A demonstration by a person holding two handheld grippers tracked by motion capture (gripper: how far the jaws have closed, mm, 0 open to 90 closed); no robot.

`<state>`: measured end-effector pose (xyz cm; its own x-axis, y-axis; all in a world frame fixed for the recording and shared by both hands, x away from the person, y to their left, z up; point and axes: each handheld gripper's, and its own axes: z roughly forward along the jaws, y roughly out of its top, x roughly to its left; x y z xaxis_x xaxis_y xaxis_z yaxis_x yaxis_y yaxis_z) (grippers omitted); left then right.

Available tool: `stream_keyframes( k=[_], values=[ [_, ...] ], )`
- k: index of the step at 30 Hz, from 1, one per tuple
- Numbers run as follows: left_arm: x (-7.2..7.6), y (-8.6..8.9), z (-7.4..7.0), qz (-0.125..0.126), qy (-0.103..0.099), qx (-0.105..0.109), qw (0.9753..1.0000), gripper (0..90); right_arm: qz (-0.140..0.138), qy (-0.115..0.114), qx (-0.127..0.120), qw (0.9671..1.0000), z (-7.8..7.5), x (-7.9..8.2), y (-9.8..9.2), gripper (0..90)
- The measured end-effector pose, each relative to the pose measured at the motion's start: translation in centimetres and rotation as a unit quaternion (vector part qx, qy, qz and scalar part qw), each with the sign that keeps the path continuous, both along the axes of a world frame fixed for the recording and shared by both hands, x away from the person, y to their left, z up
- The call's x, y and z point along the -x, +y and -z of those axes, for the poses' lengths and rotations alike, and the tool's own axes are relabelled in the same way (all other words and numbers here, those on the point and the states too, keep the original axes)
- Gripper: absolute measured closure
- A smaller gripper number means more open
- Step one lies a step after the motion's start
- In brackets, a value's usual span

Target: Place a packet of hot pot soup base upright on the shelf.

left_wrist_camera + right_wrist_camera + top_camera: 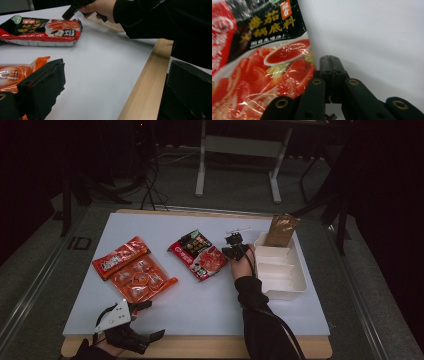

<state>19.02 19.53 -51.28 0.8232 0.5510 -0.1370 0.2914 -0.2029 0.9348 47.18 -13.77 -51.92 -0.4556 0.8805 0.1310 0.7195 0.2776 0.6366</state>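
Red soup-base packet (262, 65) is lying just left of the right gripper (329, 61) — jaws pressed together, gripping nothing — while the left gripper (135, 322) is gaping wide at the near edge.

Black sleeves, black grippers with brass-ringed screws, grey plate.

You see a glossy, crinkled plastic soup-base packet (262, 62) lying on a smooth matt tabletop (367, 37) edged in bare wood (142, 87).
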Motion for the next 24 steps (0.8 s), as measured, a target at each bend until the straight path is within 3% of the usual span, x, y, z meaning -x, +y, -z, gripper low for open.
stream_keyframes(
  k=[5, 9, 14, 24],
  values=[
    [0.0, 0.0, 0.0, 0.001, 0.001, 0.000, 1.0000, 2.3, -0.009, -0.002, 0.024, 0.9997, 0.2, 0.1, 0.2, 90.0],
    [-0.1, -0.1, 0.1, 0.000, 0.003, 0.001, 1.0000, 2.3, -0.009, 0.018, 0.010, 0.9997, 0.3, 0.3, 0.5, 90.0],
    [-0.1, -0.1, 0.1, 0.001, 0.003, 0.001, 1.0000, 2.3, -0.017, 0.015, 0.010, 0.9997, 0.4, 1.3, 1.5, 90.0],
    [-0.2, -0.1, 0.1, 0.001, 0.006, 0.001, 1.0000, 2.3, -0.035, 0.024, 0.000, 0.9991, 0.3, 3.2, 1.8, 90.0]
  ],
)
